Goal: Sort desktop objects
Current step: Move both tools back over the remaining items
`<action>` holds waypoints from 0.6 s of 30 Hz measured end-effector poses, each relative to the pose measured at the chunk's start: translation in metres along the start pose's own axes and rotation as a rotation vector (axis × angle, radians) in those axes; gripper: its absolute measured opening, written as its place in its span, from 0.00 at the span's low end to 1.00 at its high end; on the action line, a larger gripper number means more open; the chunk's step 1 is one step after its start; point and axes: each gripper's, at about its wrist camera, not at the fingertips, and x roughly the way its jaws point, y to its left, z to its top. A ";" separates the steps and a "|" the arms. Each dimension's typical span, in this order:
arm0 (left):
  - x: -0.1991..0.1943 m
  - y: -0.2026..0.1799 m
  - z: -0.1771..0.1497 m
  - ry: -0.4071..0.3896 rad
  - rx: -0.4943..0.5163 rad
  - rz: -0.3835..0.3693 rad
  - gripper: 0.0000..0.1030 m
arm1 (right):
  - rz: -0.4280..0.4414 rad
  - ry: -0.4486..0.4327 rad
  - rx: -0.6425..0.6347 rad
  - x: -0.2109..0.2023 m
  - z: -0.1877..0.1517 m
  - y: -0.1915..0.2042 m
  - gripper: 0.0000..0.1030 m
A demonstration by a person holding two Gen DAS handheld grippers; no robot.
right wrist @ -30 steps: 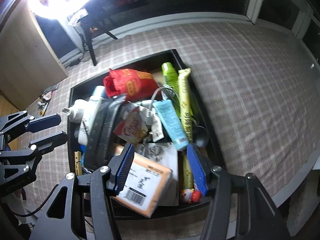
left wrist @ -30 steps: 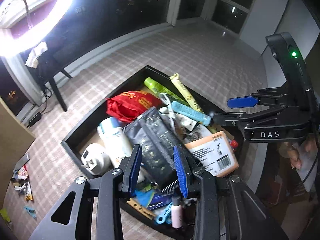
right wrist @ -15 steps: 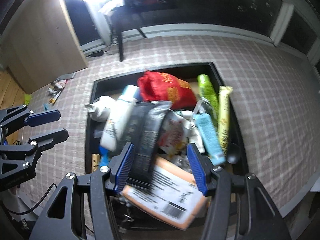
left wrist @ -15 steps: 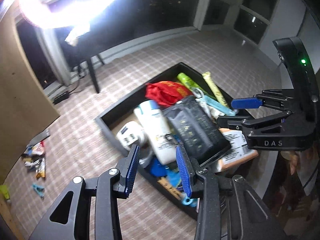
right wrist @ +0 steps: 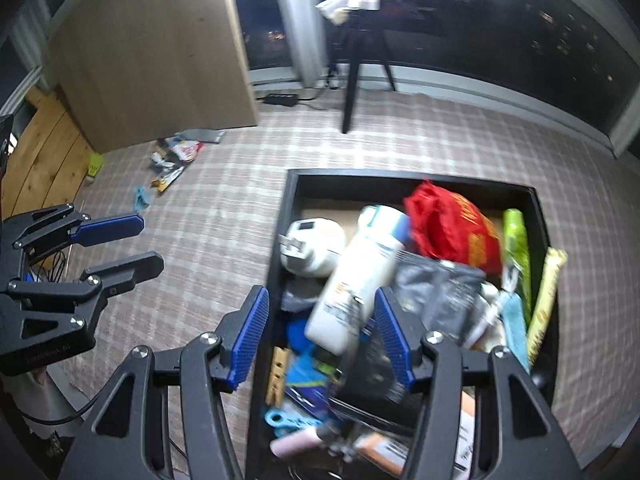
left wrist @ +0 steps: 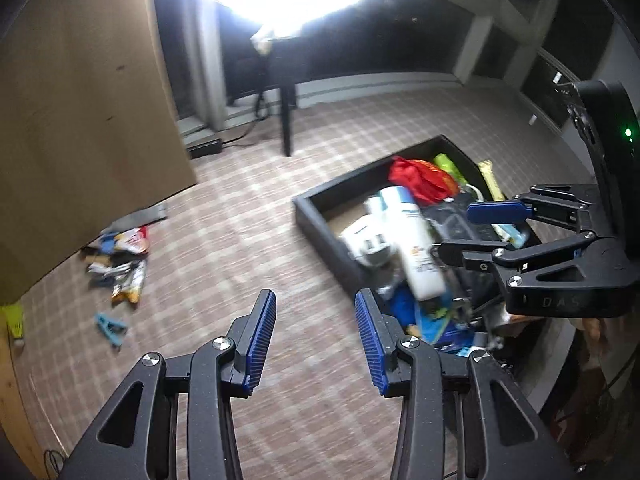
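A black tray (right wrist: 280,232) on the checked cloth is heaped with objects: a white bottle (right wrist: 360,276), a white plug adapter (right wrist: 312,248), a red bag (right wrist: 452,228), a dark pouch (right wrist: 440,292), a green tube (right wrist: 516,248). The tray also shows in the left wrist view (left wrist: 320,216). My right gripper (right wrist: 320,336) is open and empty, above the tray's near left part, around the bottle's lower end in view. My left gripper (left wrist: 316,336) is open and empty, over bare cloth left of the tray.
A small pile of packets (left wrist: 120,256) and a blue clip (left wrist: 108,326) lie on the cloth at the far left, near a wooden panel (left wrist: 80,100). A ring light on a tripod (right wrist: 356,60) stands behind the tray. A clothespin (right wrist: 278,376) lies in the tray.
Both grippers have swung left. The left gripper has left the tray and now hangs over bare cloth. The right gripper has shifted toward the tray's left side. Both stay open.
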 end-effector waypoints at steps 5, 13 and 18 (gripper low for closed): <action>-0.001 0.048 -0.011 0.004 -0.086 0.049 0.39 | 0.006 0.019 -0.032 0.011 0.018 0.017 0.53; -0.003 0.147 -0.042 0.026 -0.260 0.146 0.39 | 0.033 0.037 -0.068 0.035 0.047 0.046 0.53; -0.001 0.204 -0.063 0.042 -0.373 0.186 0.40 | 0.079 0.049 -0.090 0.063 0.067 0.078 0.53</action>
